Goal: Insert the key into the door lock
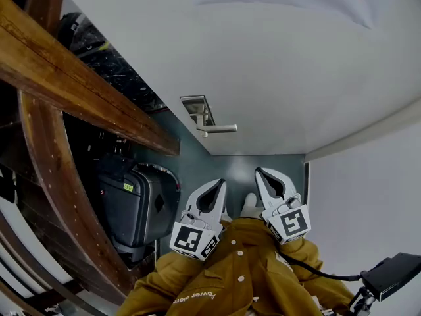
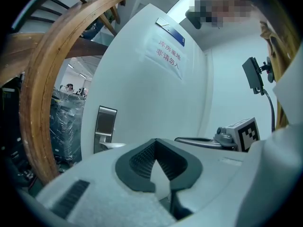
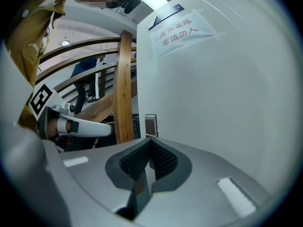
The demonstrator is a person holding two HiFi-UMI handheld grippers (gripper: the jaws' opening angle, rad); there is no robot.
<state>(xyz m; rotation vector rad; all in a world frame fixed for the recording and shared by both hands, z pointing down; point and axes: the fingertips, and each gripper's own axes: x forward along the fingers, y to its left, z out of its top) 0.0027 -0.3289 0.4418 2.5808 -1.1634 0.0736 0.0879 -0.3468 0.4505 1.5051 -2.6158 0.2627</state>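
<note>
The white door (image 1: 276, 64) carries a metal lock plate (image 1: 195, 107) with a lever handle (image 1: 220, 129); the plate also shows in the left gripper view (image 2: 105, 126) and the right gripper view (image 3: 150, 125). My left gripper (image 1: 218, 183) points at the door below the handle, a short way off, its jaws shut with nothing between the tips (image 2: 155, 143). Beside it, my right gripper (image 1: 259, 172) has its tips together (image 3: 150, 141). A thin dark flat piece sits in the gap behind them; I cannot tell what it is. No key is clearly visible.
A curved wooden stair rail (image 1: 59, 196) and beam (image 1: 79, 91) run along the left. A black suitcase (image 1: 135, 209) stands below them on the grey floor (image 1: 223, 170). A paper sign (image 2: 169, 56) with red print hangs high on the door. A white wall (image 1: 368, 203) closes the right.
</note>
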